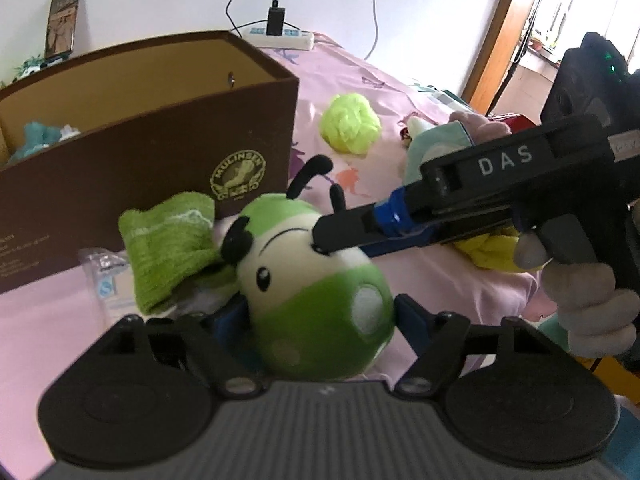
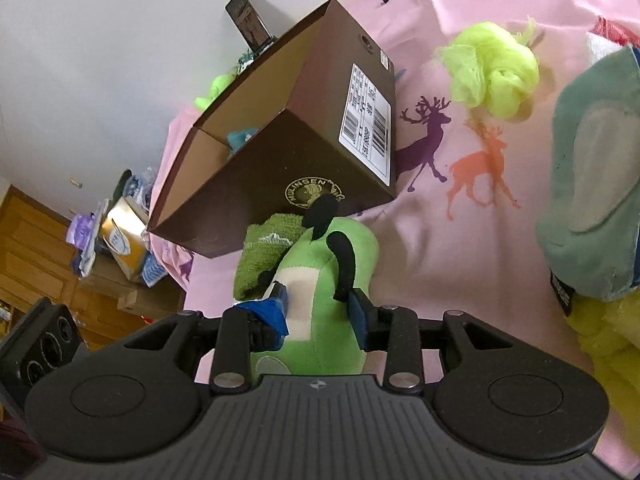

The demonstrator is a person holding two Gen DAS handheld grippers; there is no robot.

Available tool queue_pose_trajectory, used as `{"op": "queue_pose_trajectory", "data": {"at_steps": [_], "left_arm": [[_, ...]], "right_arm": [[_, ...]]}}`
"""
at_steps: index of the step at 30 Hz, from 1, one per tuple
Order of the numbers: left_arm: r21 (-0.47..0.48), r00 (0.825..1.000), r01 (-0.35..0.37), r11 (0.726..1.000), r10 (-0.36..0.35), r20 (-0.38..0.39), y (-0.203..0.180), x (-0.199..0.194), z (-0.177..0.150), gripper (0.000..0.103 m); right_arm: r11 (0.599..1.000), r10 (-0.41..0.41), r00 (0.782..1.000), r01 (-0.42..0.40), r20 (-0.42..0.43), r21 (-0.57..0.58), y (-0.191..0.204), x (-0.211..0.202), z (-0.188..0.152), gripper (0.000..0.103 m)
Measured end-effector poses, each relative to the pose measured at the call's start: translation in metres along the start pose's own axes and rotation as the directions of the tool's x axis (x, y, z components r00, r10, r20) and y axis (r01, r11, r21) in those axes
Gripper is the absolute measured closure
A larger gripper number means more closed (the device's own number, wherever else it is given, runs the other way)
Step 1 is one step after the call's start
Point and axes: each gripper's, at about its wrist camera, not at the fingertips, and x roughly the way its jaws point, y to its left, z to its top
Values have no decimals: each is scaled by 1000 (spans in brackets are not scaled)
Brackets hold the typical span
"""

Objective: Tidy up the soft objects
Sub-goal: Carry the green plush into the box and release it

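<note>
The left gripper (image 1: pixel 316 312) is nearest the camera, its jaws set either side of the round green-and-cream plush bug with black antennae (image 1: pixel 316 280); whether the pads press cannot be told. The right gripper (image 2: pixel 320 312) is clenched on the same plush bug (image 2: pixel 332 280), its fingers (image 1: pixel 344 232) reaching in from the right at the toy's face.

The toy lies on the pink deer-print bedsheet (image 2: pixel 440 248), close in front of the near wall of the open brown cardboard box (image 1: pixel 160 148), touching a folded green towel (image 1: pixel 168 240) on its left. Open sheet extends right toward one neon-yellow mesh pouf (image 1: pixel 352 124).

The toy bears two antennae and pale spots. One teal item (image 2: pixel 240 140) lies inside the box.
</note>
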Motion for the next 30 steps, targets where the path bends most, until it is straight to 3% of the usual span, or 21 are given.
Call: {"op": "queue_pose_trajectory", "data": {"at_steps": [4, 16, 22, 30], "left_arm": [[20, 1000, -6, 1000, 6, 17, -6, -6, 0, 33], [117, 985, 9, 993, -28, 168, -33, -49, 28, 34], [143, 960, -33, 989, -8, 279, -28, -75, 58, 34], [144, 914, -150, 978, 81, 397, 8, -92, 102, 34]], "right_arm": [[1000, 12, 1000, -13, 11, 4, -2, -9, -2, 85], [988, 33, 987, -9, 160, -151, 41, -65, 7, 85], [963, 91, 962, -20, 258, -267, 73, -76, 30, 85], [931, 173, 935, -54, 309, -361, 108, -49, 86, 85]]}}
